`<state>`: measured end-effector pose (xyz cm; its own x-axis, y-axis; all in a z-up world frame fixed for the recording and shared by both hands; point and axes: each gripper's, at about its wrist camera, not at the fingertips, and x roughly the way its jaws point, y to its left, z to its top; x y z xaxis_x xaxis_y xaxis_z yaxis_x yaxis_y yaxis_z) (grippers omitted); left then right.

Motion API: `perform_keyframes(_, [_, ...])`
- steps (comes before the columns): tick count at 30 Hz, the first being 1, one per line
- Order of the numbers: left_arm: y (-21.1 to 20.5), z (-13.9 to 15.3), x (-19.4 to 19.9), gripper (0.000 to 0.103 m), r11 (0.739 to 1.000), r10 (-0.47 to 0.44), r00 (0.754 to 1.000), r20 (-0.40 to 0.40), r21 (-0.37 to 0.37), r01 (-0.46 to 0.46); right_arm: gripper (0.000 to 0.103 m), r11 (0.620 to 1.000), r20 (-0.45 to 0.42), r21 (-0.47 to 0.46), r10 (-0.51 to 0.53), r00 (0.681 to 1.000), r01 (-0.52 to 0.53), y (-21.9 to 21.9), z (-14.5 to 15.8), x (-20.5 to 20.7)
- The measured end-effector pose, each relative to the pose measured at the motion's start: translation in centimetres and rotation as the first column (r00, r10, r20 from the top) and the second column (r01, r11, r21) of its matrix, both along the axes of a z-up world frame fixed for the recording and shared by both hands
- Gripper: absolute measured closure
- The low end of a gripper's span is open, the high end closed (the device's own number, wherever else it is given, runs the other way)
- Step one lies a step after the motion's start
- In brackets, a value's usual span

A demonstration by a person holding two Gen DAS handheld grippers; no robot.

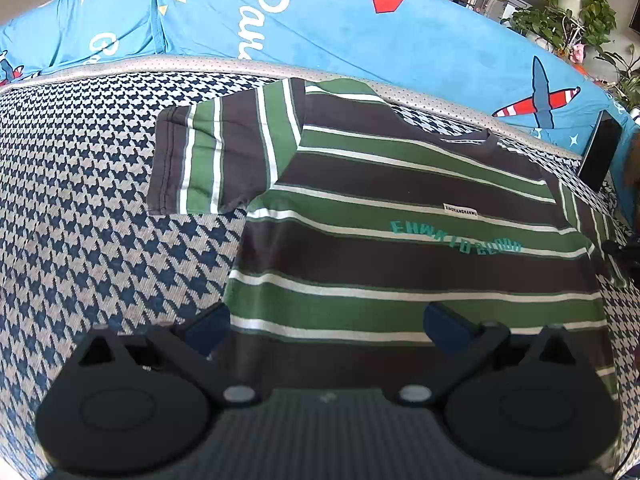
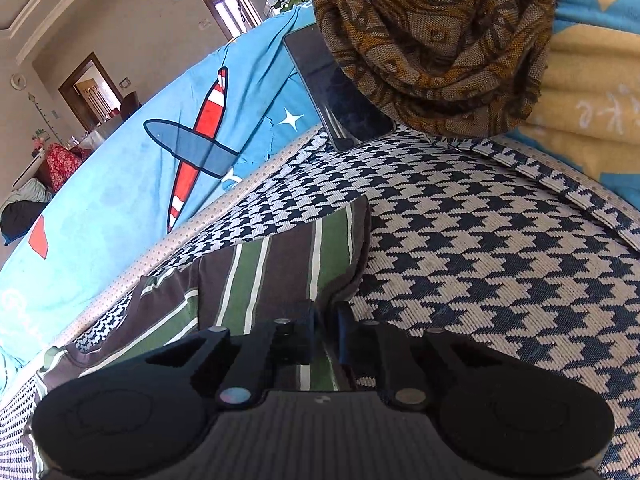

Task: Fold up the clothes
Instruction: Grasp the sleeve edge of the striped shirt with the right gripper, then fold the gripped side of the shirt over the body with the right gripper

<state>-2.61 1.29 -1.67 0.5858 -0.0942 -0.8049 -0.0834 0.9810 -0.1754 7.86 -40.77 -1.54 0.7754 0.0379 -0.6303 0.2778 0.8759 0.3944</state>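
A striped T-shirt in dark brown, green and white lies flat on a houndstooth-covered seat, front up with teal lettering. One short sleeve spreads out to the left. My left gripper hovers open over the shirt's lower hem, nothing between its blue fingertips. In the right wrist view the shirt's other sleeve lies before me, and my right gripper is shut on that sleeve's edge, the cloth pinched between the pads.
A blue blanket with aeroplane prints covers the backrest behind the seat. A dark phone leans at the seat's far corner under a brown patterned scarf. Potted plants stand at the back right. Bare houndstooth seat stretches right of the sleeve.
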Motion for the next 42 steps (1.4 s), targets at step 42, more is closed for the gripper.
perform_keyframes(42, [6.2,0.8,0.8,0.000,0.979,0.197,0.980,-0.028,-0.048,-0.198,0.078,0.937,-0.009,0.008,0.348,0.937,-0.348,11.7,0.7,-0.1])
